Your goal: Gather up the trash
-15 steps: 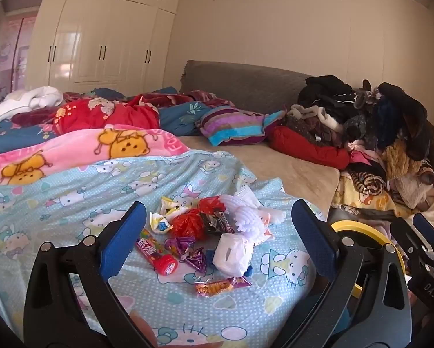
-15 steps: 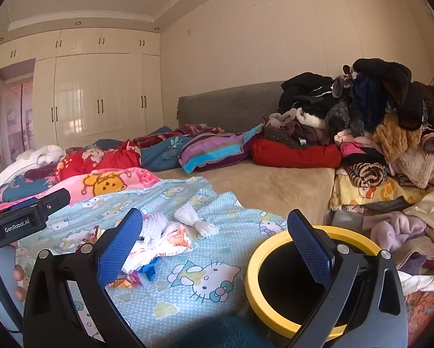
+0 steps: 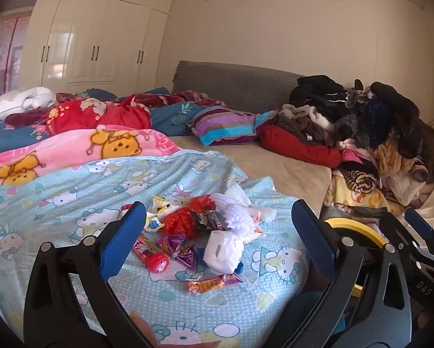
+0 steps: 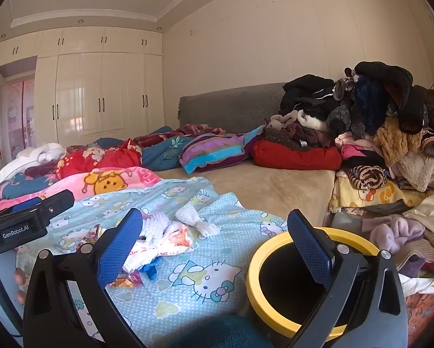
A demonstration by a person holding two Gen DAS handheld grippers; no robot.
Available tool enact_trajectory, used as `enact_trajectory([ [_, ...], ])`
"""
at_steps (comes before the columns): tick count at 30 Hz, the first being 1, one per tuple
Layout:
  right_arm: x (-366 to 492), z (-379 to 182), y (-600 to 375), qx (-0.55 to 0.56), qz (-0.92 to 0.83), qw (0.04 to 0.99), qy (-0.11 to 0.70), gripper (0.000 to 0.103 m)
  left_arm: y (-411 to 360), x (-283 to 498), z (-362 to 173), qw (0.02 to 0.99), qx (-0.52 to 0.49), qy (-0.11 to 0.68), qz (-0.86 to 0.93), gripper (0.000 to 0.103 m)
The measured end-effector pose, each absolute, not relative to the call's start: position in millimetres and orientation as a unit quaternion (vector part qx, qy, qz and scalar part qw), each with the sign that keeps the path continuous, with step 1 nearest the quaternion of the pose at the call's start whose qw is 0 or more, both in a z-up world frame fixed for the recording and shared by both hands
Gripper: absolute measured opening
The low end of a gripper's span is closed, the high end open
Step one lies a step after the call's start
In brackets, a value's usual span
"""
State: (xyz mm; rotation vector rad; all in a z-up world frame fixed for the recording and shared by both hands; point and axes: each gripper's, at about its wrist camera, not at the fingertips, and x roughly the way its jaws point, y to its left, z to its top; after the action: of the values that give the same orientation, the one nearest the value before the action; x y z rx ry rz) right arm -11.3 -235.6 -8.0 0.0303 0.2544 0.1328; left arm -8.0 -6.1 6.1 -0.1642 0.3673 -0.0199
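Trash (image 3: 205, 232), a heap of wrappers and crumpled tissue, is spread on the blue cartoon blanket (image 3: 72, 197) at 12 o'clock of the left gripper (image 3: 218, 243), whose jaws are held wide apart and empty. The right gripper (image 4: 215, 246) is likewise spread, with the yellow-rimmed bin (image 4: 263, 264) seen at 3 o'clock and piled clothes (image 4: 376, 121) beyond.

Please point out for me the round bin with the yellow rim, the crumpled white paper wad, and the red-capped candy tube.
Round bin with yellow rim (image 4: 253, 272): right wrist view, left rim.
Crumpled white paper wad (image 3: 222, 250): left wrist view, middle.
Red-capped candy tube (image 3: 158, 263): left wrist view, red cap.
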Motion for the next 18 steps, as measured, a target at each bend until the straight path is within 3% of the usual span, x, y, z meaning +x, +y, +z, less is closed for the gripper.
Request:
enact_trajectory([
  [18,-13.1,-5.1,-236.3,0.012,0.072,0.99,0.123,0.097,-10.3,-7.7,8.2,0.98,-0.08,0.181,-0.014,0.092],
])
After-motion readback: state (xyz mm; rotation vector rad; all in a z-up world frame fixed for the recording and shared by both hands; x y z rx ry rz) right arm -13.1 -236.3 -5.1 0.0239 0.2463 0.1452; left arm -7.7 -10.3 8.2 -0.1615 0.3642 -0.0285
